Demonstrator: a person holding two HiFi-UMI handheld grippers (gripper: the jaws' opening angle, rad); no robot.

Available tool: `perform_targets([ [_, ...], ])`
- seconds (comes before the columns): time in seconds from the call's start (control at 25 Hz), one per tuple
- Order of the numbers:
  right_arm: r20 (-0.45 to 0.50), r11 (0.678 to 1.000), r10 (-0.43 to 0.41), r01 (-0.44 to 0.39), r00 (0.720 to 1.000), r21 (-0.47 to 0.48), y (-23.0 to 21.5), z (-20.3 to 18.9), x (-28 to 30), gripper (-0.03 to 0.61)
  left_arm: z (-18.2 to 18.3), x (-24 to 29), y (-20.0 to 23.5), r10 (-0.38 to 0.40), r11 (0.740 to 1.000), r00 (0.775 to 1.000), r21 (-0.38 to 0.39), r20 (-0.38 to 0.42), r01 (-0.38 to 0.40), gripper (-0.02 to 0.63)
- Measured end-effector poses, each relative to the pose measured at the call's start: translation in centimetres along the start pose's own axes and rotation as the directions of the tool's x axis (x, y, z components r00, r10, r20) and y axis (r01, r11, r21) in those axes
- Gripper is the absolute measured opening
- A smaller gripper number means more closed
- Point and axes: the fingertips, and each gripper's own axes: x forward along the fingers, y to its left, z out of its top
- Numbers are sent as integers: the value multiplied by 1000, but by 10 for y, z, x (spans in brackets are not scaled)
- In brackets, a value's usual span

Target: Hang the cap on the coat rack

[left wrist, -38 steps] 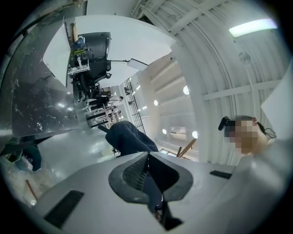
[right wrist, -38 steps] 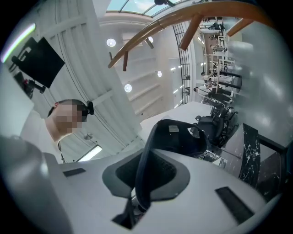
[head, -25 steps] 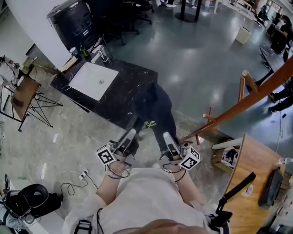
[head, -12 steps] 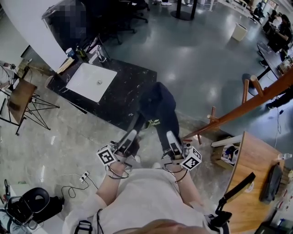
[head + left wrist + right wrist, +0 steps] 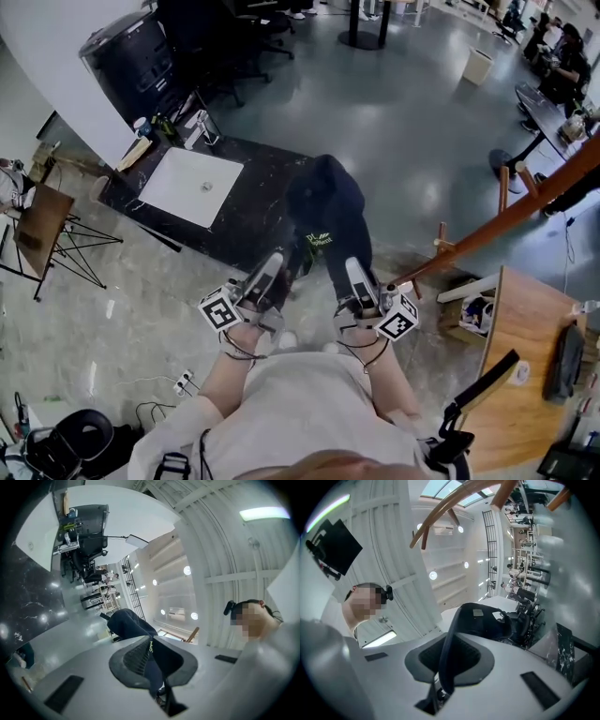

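Observation:
A dark navy cap [image 5: 326, 208] with a small green logo hangs in the air in front of me, held from both sides at its lower edge. My left gripper [image 5: 276, 264] is shut on the cap's left edge; in the left gripper view the fabric [image 5: 130, 624] runs down between the jaws. My right gripper [image 5: 355, 272] is shut on the right edge, and the right gripper view shows the rim [image 5: 449, 644] pinched in the jaws. The wooden coat rack [image 5: 511, 214] slants up at the right, with pegs [image 5: 442, 236] near the cap. Its curved arms [image 5: 454, 501] show above in the right gripper view.
A black marble table [image 5: 258, 202] with a white board [image 5: 192, 176] stands ahead and to the left, beneath the cap. A wooden desk [image 5: 525, 342] and an open box [image 5: 472, 314] are at the right. A folding stand [image 5: 42, 220] and a floor power strip [image 5: 185, 380] lie left.
Both grippers and the cap have shifted a little forward and to the right, nearer the rack's pegs. The hold on the cap is unchanged.

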Motion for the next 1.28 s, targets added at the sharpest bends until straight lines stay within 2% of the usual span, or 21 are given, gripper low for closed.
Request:
perform_targets([
  [0.16, 37, 994, 76, -72, 996, -87, 23, 38, 39, 40, 30, 35, -23, -76, 997, 997, 24, -3, 76, 9],
  [0.32, 83, 966, 167, -147, 982, -214, 61, 87, 71, 40, 57, 94, -61, -163, 986, 986, 41, -41, 165, 9],
  [0.48, 101, 931, 235, -194, 967, -310, 100, 125, 89, 40, 73, 143, -123, -265, 939, 958, 196, -111, 283, 9],
  [0.56, 110, 912, 268, -216, 957, -348, 122, 145, 96, 40, 73, 165, -151, -305, 913, 941, 238, -146, 332, 9],
  [0.76, 121, 855, 343, -257, 931, -450, 174, 192, 99, 40, 62, 213, -225, -438, 843, 879, 252, -189, 475, 9],
  [0.88, 126, 825, 379, -273, 917, -495, 200, 212, 96, 40, 53, 229, -265, -514, 792, 831, 252, -215, 555, 9],
  [1.04, 152, 787, 414, -268, 898, -556, 235, 248, 75, 40, 22, 250, -320, -597, 721, 758, 237, -264, 651, 9],
  [1.12, 159, 766, 430, -266, 888, -585, 253, 261, 69, 40, 11, 256, -346, -631, 685, 721, 231, -285, 691, 9],
  [1.28, 156, 713, 488, -289, 859, -639, 294, 286, 61, 40, -6, 271, -387, -664, 635, 678, 240, -315, 734, 9],
])
